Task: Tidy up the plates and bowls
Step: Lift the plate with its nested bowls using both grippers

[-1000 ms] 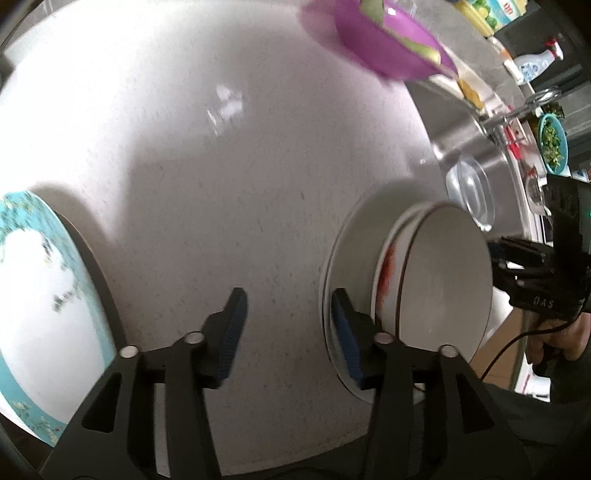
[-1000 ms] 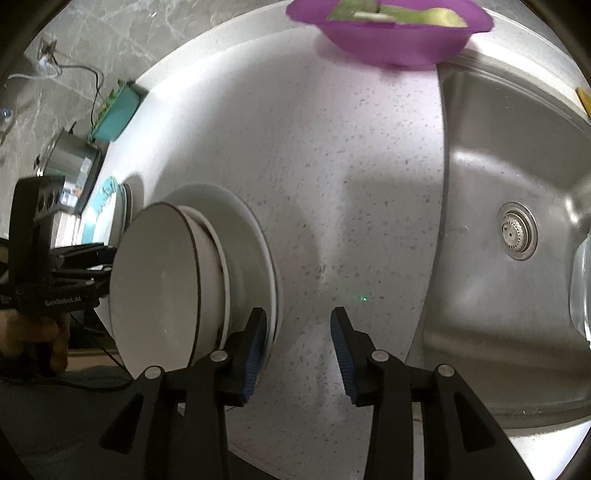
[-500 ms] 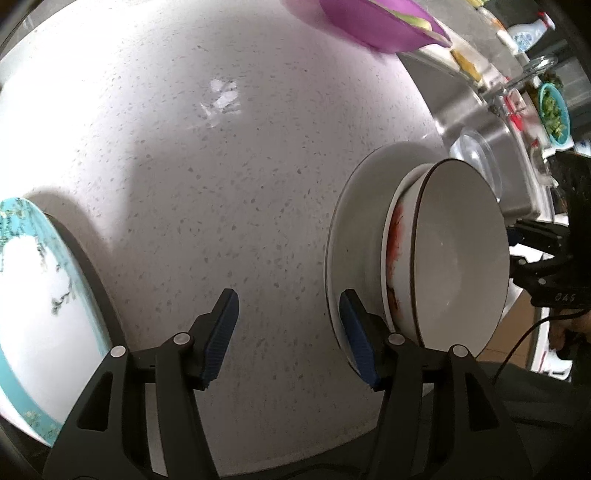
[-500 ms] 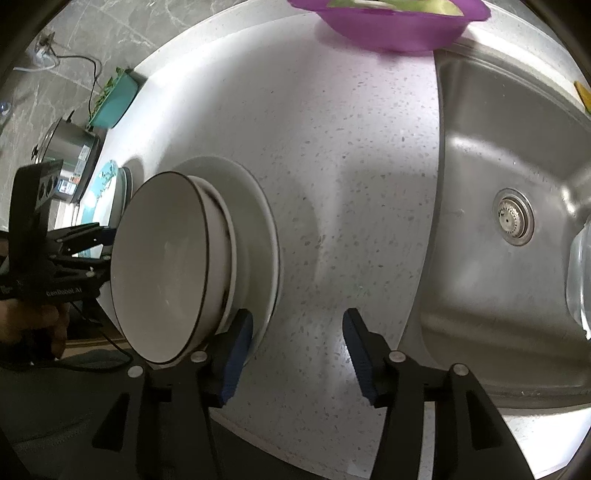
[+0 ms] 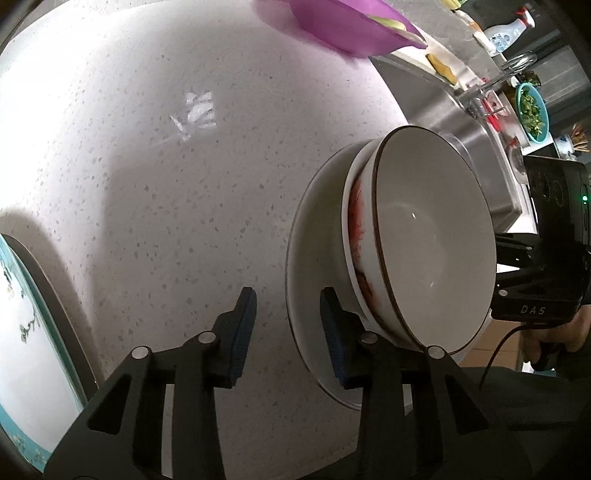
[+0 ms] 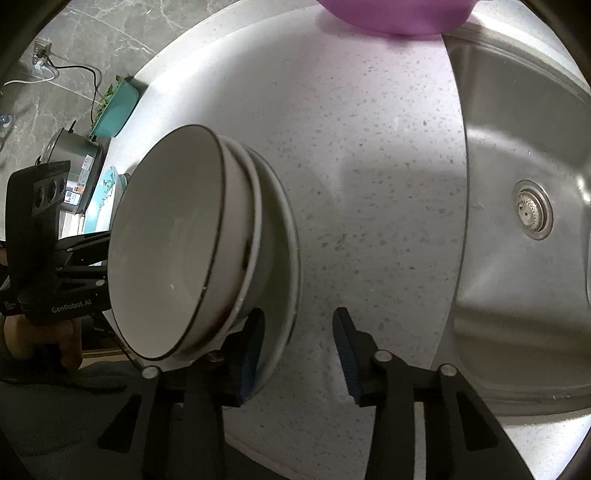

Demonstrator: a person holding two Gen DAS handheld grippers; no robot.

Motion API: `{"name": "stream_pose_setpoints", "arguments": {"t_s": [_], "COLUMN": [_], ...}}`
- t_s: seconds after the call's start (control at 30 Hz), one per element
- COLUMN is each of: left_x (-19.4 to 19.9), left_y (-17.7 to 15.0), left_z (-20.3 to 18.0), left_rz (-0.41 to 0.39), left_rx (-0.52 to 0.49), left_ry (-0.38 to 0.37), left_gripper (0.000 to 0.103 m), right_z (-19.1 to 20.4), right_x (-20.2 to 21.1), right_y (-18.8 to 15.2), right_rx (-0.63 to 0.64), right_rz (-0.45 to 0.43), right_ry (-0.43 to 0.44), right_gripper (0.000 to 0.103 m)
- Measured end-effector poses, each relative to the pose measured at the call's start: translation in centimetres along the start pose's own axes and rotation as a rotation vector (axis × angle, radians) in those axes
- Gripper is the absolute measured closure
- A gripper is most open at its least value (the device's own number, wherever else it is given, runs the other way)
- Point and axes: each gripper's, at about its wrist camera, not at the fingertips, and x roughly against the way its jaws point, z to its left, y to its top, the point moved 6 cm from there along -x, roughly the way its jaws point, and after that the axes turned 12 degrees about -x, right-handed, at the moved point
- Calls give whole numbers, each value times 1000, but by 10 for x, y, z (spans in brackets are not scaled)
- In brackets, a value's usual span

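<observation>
A white plate (image 5: 314, 236) carries two nested white bowls; the top bowl (image 5: 436, 236) has a dark rim and the lower bowl (image 5: 356, 229) has red stains. The stack sits on the speckled counter (image 5: 166, 166). My left gripper (image 5: 288, 332) is open, its jaws astride the plate's near rim. In the right wrist view the same plate (image 6: 286, 236) and top bowl (image 6: 166, 251) show, and my right gripper (image 6: 297, 347) is open astride the plate's opposite rim. Whether any pad touches the plate I cannot tell.
A teal-rimmed patterned plate (image 5: 26, 332) lies at the far left. A purple bowl (image 5: 347, 26) with green scraps stands at the back. The steel sink (image 6: 524, 206) with its drain lies right of the stack. A pot (image 6: 74, 166) and teal tray (image 6: 114, 107) stand beyond the counter's edge.
Both grippers have closed in on the stack from opposite sides, so the plate rim now lies between each pair of jaws. The stack looms larger in both views.
</observation>
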Motion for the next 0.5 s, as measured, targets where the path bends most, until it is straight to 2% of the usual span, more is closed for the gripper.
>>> {"name": "stream_pose_setpoints", "arguments": {"t_s": [0.1,0.17,0.3,0.5], "left_x": [1,0,-4,-4], "left_y": [6,10,19,28], "left_z": [-5,-10,-15,-16], "left_rz": [-9,-11,-2,-23], "left_rx": [-31,-43,-70,-49], "left_ry": [4,2,35,52], "left_gripper": [82,88,89,90], "right_z": [5,7,6,9], "right_x": [1,1,3,2], "right_y": [2,3,6,5], "right_rx": [14,34,31,36], "right_rz": [-17,-35,-63,-66], "right_ry": [14,-18,-34,-53], "right_gripper": [80,81,82,83]}}
